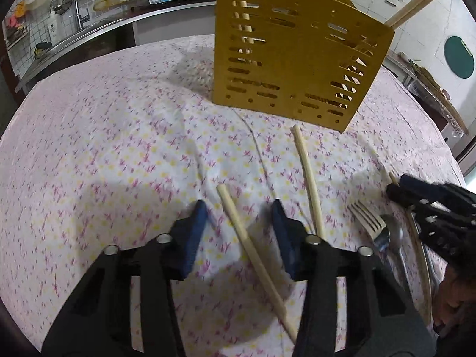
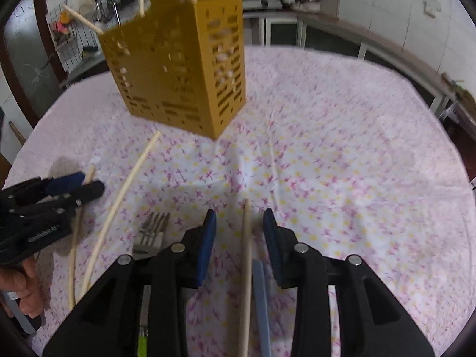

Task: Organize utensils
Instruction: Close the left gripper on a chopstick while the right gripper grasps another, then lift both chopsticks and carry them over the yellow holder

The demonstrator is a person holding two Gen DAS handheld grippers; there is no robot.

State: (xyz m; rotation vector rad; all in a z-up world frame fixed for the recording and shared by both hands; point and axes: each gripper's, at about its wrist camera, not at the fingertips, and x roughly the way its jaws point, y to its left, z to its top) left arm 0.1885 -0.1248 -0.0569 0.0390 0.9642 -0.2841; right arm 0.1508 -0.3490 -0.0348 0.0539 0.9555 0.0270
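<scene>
A yellow slotted utensil holder [image 1: 297, 59] [image 2: 178, 74] stands on the floral tablecloth with several chopsticks sticking out of its top. My left gripper [image 1: 239, 217] [image 2: 89, 183] is low over the cloth, and a pale chopstick [image 1: 253, 250] [image 2: 74, 247] lies between its blue pads with a gap on each side. My right gripper [image 2: 239, 229] [image 1: 397, 187] straddles another chopstick [image 2: 246, 253] [image 1: 421, 255] in the same way, its pads clear of the stick. A third chopstick [image 1: 308, 178] [image 2: 125, 196] lies loose between the two grippers.
A metal fork [image 1: 367, 214] [image 2: 153, 226] and a spoon [image 1: 392, 235] lie between the grippers. A blue handle [image 2: 261, 297] and a green one [image 2: 142, 339] lie under the right gripper. A kitchen counter [image 1: 89, 29] with a sink and stove runs behind the table.
</scene>
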